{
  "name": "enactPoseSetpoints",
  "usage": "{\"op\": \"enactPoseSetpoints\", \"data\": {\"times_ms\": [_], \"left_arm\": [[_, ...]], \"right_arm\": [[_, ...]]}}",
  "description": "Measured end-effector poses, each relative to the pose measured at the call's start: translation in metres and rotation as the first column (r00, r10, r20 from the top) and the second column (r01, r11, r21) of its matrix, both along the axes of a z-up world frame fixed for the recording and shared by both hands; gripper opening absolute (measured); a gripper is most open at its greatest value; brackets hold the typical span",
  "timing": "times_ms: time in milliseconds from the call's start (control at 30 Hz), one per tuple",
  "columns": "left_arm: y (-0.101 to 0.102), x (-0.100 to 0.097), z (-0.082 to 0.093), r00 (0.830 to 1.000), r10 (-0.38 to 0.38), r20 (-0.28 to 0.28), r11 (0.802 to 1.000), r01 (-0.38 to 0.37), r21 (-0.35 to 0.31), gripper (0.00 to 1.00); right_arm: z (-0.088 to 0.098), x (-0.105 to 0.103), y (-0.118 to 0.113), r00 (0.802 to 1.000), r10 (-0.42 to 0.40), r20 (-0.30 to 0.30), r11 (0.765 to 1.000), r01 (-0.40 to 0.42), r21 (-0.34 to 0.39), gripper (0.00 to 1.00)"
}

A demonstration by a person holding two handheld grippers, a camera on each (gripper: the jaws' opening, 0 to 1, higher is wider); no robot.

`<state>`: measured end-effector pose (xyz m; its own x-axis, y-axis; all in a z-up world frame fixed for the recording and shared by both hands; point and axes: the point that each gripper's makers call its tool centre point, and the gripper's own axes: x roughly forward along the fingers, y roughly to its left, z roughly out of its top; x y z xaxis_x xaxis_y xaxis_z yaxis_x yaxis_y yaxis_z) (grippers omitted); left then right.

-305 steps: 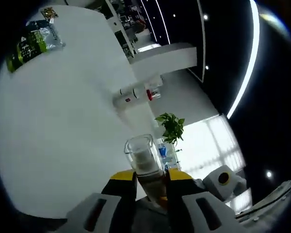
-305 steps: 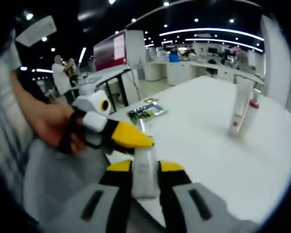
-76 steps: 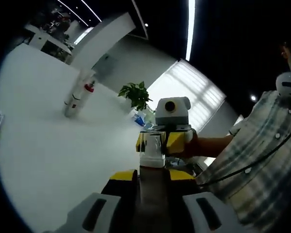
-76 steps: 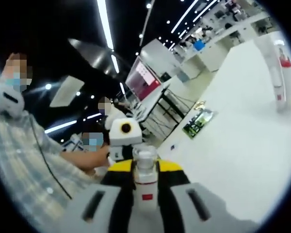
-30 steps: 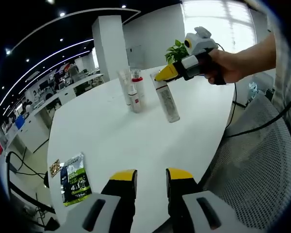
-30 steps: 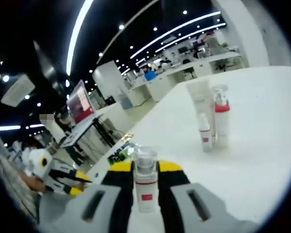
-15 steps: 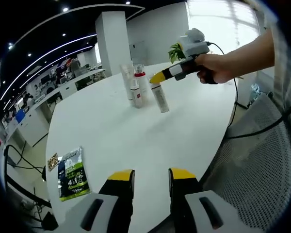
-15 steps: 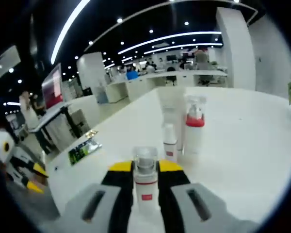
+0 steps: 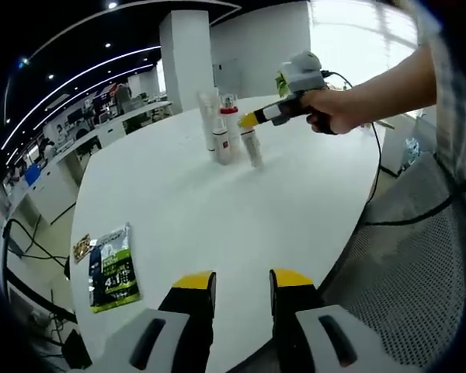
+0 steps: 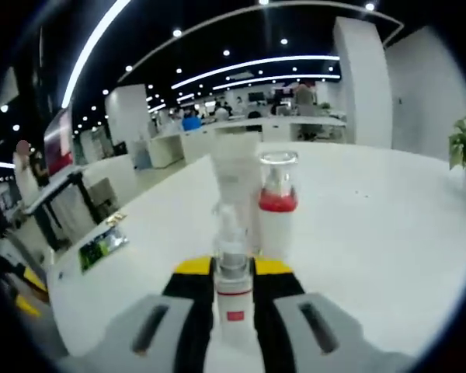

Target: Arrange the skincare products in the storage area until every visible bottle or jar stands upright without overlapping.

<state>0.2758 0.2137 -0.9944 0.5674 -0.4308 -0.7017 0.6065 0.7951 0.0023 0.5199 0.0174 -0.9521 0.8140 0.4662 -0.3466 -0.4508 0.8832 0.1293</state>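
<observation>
Right tool (image 10: 233, 311): your jaws pinch a small pump bottle (image 10: 233, 299), upright.
Ahead of it: white tube (image 10: 234, 183) and red-collared bottle (image 10: 276, 203) standing together on the bench (image 10: 373, 225).
Left tool (image 9: 234, 289): your jaws spread, nothing between them.
Off its left: green packet (image 9: 109, 268).
</observation>
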Motion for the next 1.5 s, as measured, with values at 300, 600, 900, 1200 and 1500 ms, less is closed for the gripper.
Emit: {"op": "enactPoseSetpoints", "data": {"times_ms": [300, 600, 900, 1200, 1500], "left_arm": [[0.001, -0.001, -0.003, 1.000, -0.007, -0.007, 1.000, 0.007, 0.019, 0.28], [0.004, 0.000, -0.003, 1.000, 0.006, -0.001, 1.000, -0.006, 0.022, 0.28], [0.003, 0.000, -0.004, 1.000, 0.001, -0.008, 1.000, -0.001, 0.024, 0.28], [0.003, 0.000, -0.005, 1.000, -0.006, -0.008, 0.999, 0.006, 0.035, 0.28], [0.002, -0.002, -0.006, 1.000, -0.017, -0.008, 0.999, 0.018, 0.040, 0.28]], "right_arm": [[0.008, 0.015, -0.005, 0.991, -0.042, 0.126, 0.999, 0.040, 0.017, 0.16], [-0.001, 0.020, -0.009, 0.982, -0.083, 0.168, 0.996, 0.085, -0.006, 0.16], [-0.009, 0.020, -0.010, 0.981, -0.087, 0.172, 0.996, 0.090, -0.010, 0.15], [-0.009, 0.014, -0.008, 0.979, -0.062, 0.194, 0.997, 0.069, -0.031, 0.16], [-0.010, 0.009, -0.010, 0.981, -0.081, 0.175, 0.996, 0.085, -0.016, 0.16]]}}
